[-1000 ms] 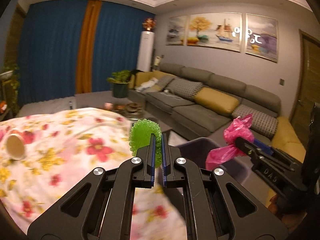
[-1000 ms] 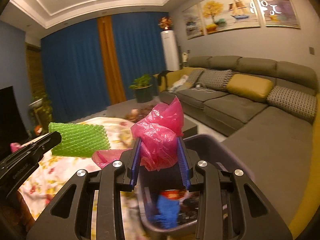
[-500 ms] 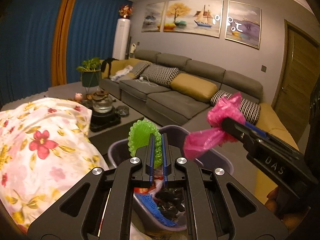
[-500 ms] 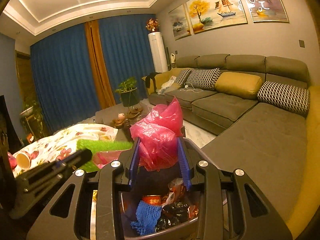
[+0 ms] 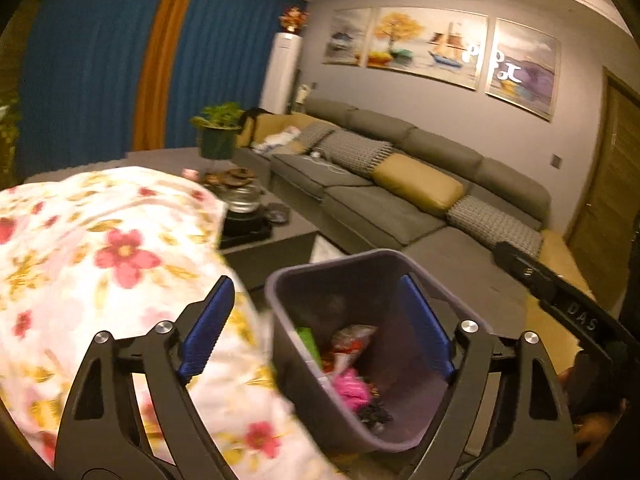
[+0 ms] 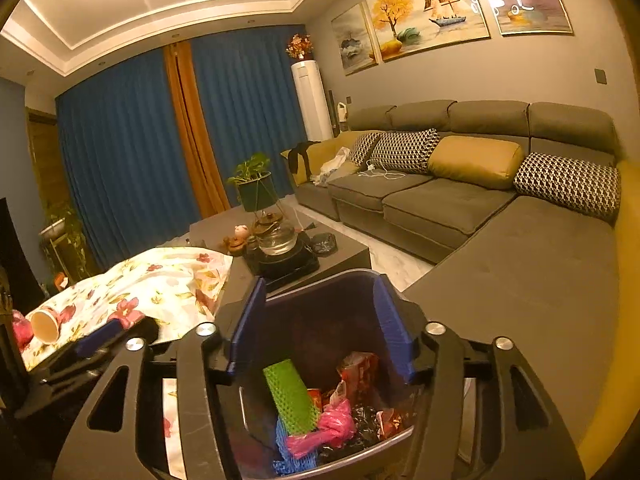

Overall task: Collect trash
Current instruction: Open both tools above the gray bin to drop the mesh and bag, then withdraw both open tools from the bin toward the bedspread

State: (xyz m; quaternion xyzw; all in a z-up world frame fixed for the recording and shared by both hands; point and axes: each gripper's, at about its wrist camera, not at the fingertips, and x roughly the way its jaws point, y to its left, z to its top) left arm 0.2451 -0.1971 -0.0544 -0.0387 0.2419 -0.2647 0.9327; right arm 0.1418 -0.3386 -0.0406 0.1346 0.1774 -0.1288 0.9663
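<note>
A grey trash bin [image 5: 280, 280] [image 6: 320, 280] stands between the table and the sofa. Inside it lie a green foam net [image 6: 290, 398] [image 5: 309, 340], a pink plastic bag [image 6: 332, 428] [image 5: 352, 390], a blue net [image 6: 286, 454] and other wrappers. My left gripper [image 5: 316, 324] is open and empty, just above the bin's left rim. My right gripper [image 6: 320, 328] is open and empty, right over the bin. The right gripper's body [image 5: 560, 296] shows at the right of the left wrist view. A paper cup [image 6: 45, 325] lies on its side on the flowered tablecloth [image 6: 160, 280].
The flowered cloth [image 5: 100, 260] covers a table left of the bin. A dark coffee table [image 6: 340, 252] with a glass kettle [image 6: 277, 239] and tea things stands beyond it. A long grey sofa [image 6: 520, 248] runs along the right. A potted plant [image 6: 254, 184] stands farther back.
Both grippers opened. The green foam net and the pink bag dropped from them into the bin. The left gripper swung left, towards the table.
</note>
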